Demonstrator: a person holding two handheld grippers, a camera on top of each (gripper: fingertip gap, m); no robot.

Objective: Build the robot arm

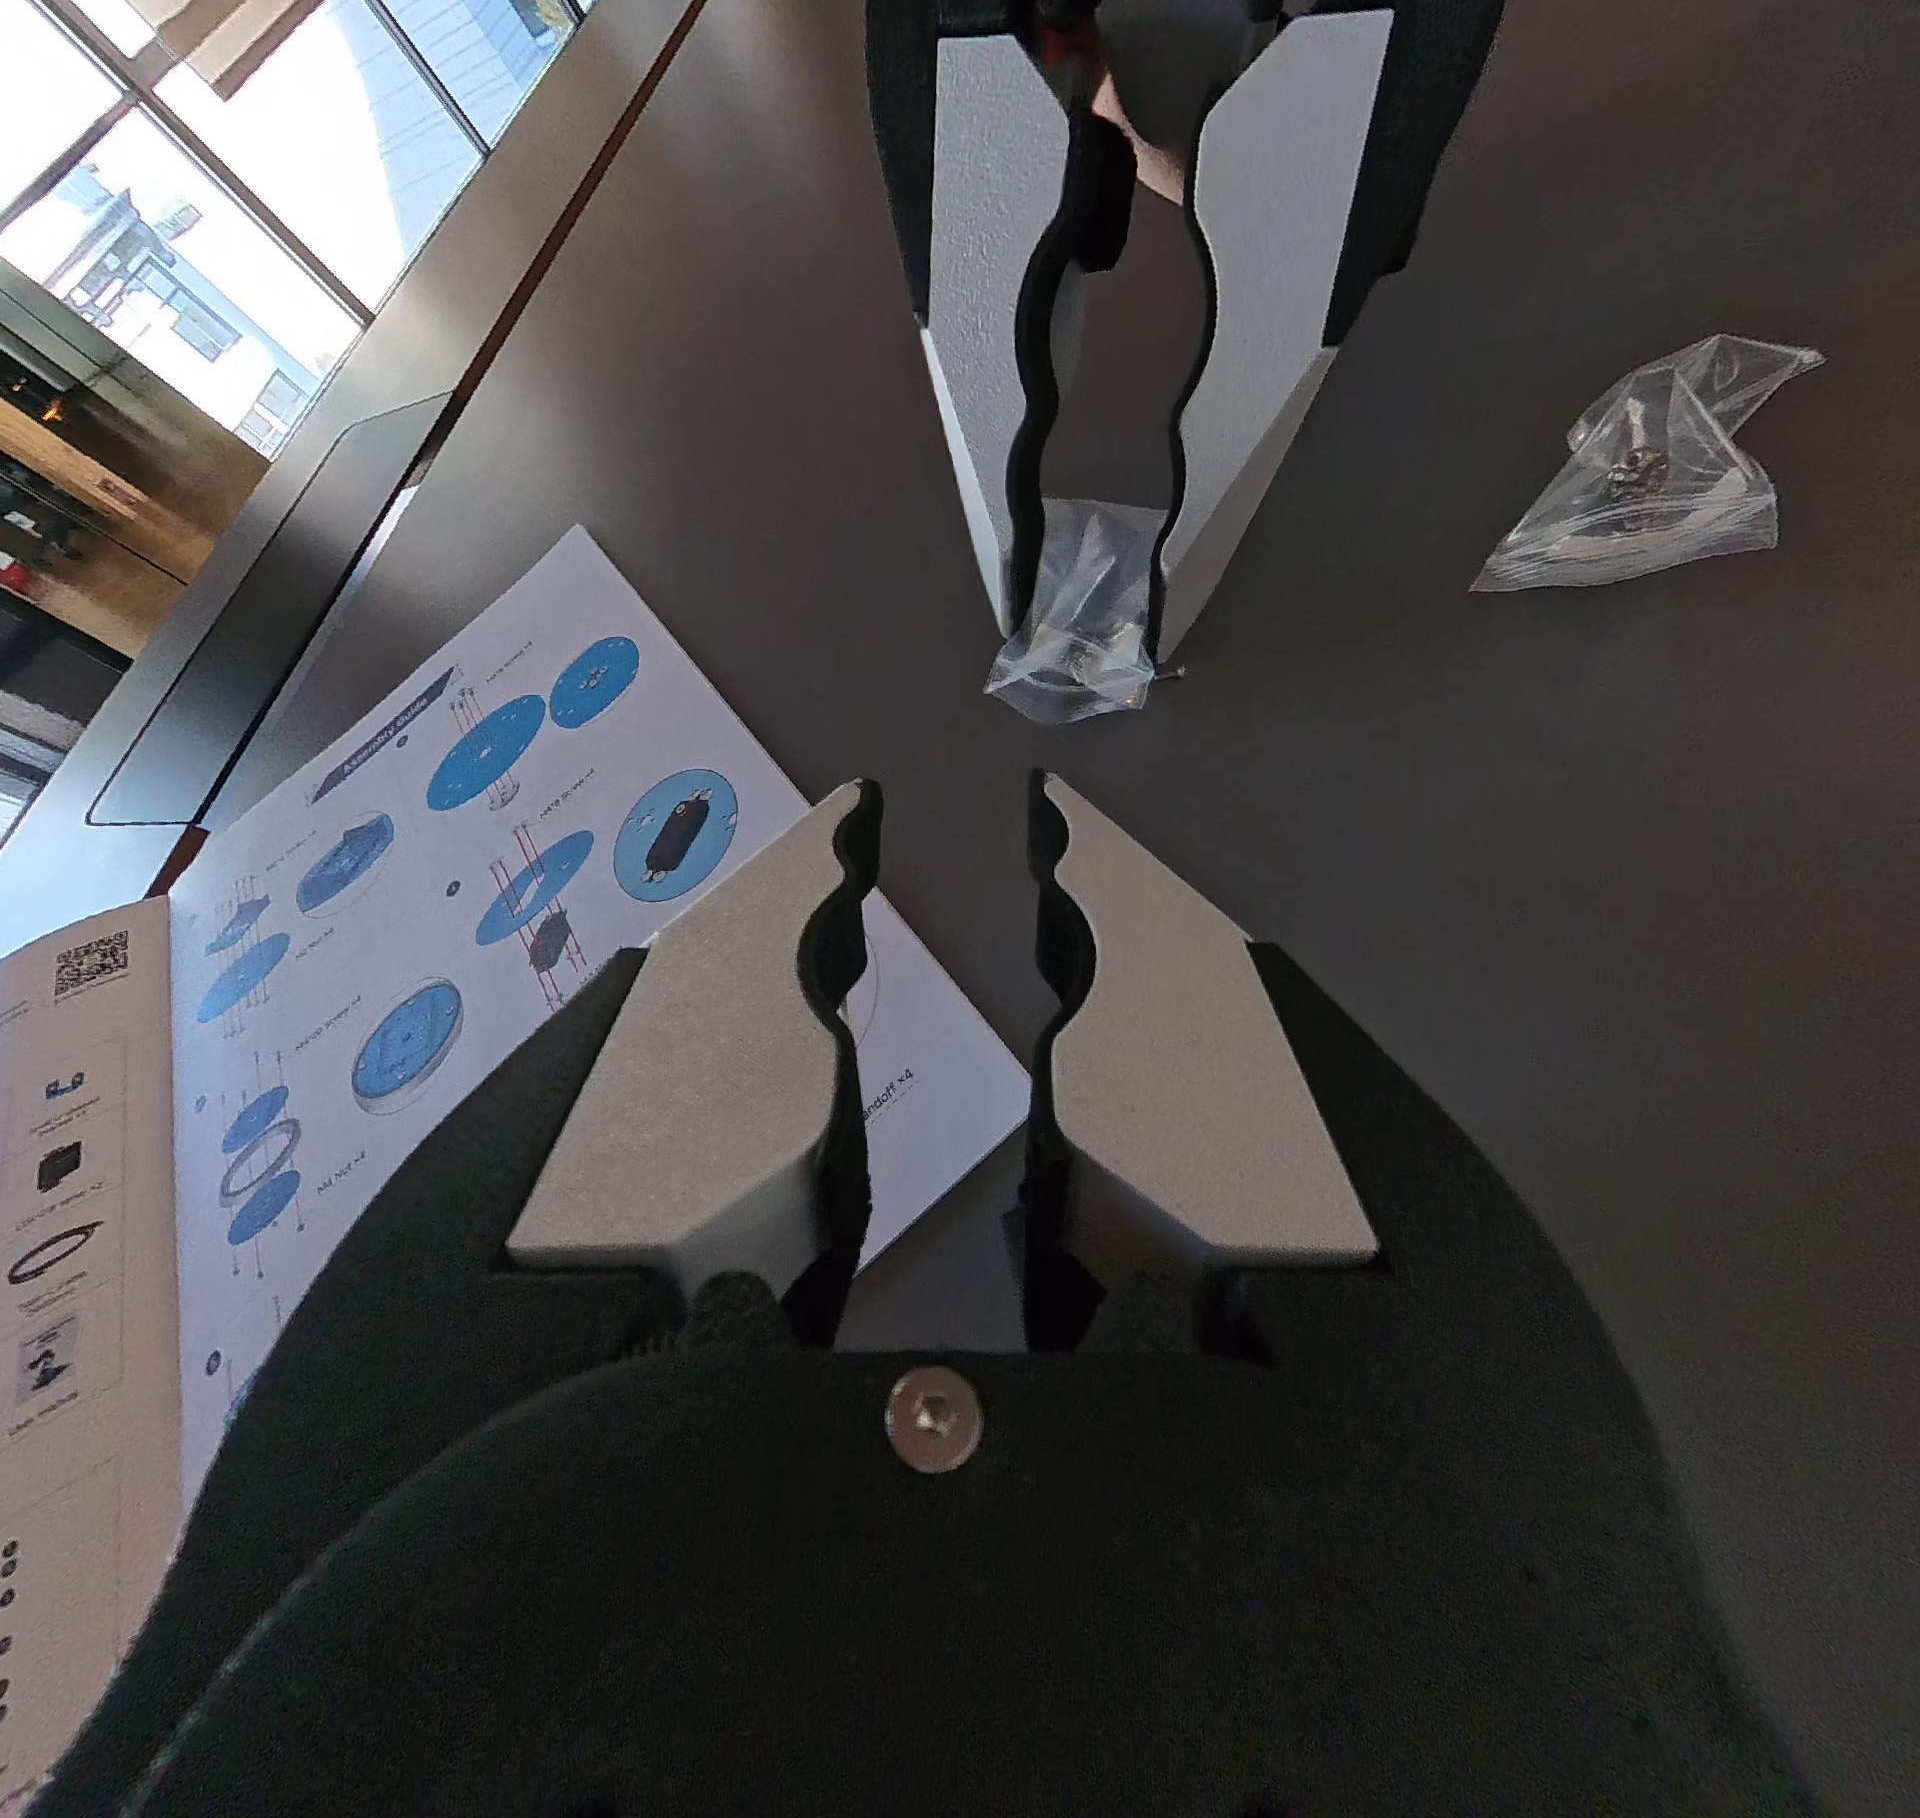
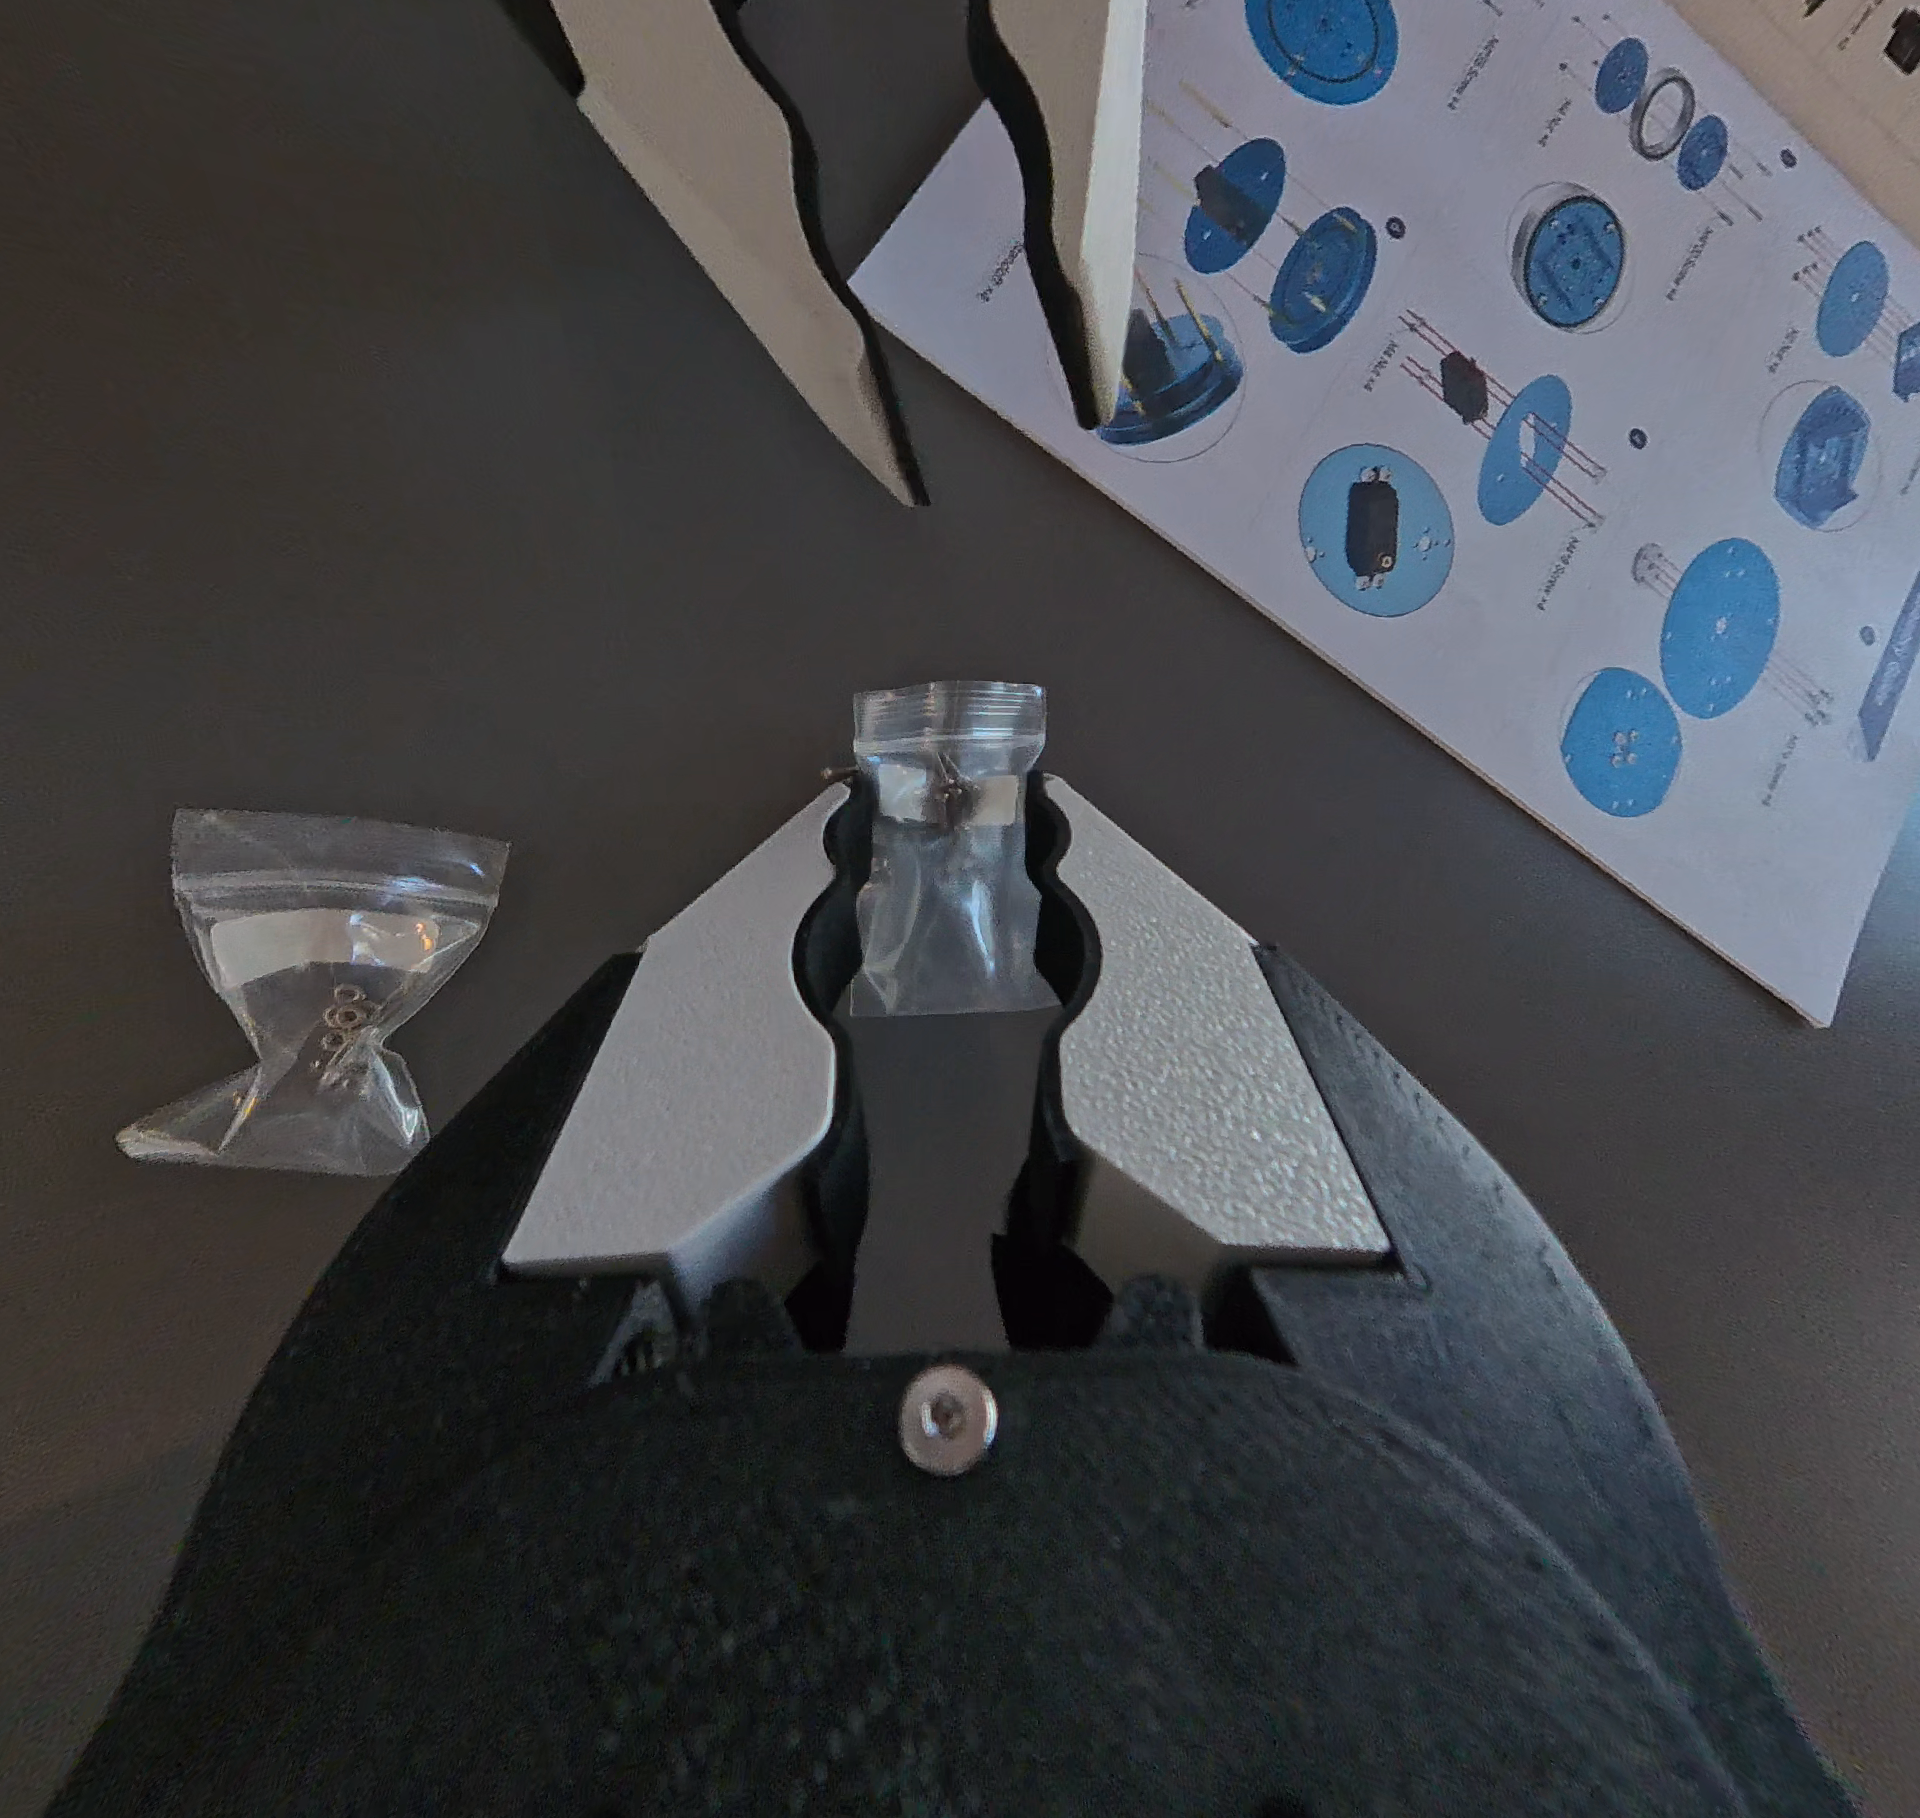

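The right gripper (image 2: pixel 940 792) is sitting low over the dark table (image 2: pixel 416 418) with a small clear bag (image 2: pixel 940 854) lying between its fingers; the fingers are bracketing the bag closely on both sides, but whether they are pressing it or only standing beside it I cannot tell. The bag is holding a few small dark screws near its zip end, which is poking out past the fingertips, and one loose screw (image 2: pixel 834 774) is lying just beside the left fingertip. In the left wrist view the same bag (image 1: pixel 1075 646) is showing between the right gripper's tips. The left gripper (image 1: pixel 951 781) is hovering opposite, its fingers standing narrowly apart and gripping nothing, partly over the corner of a printed sheet (image 1: pixel 416 885) with blue diagrams. A second clear bag (image 2: pixel 312 989), twisted and holding small metal rings, is lying on the table well apart from the first, to the left of the right gripper. A window (image 1: pixel 208 158) is showing beyond the table edge.
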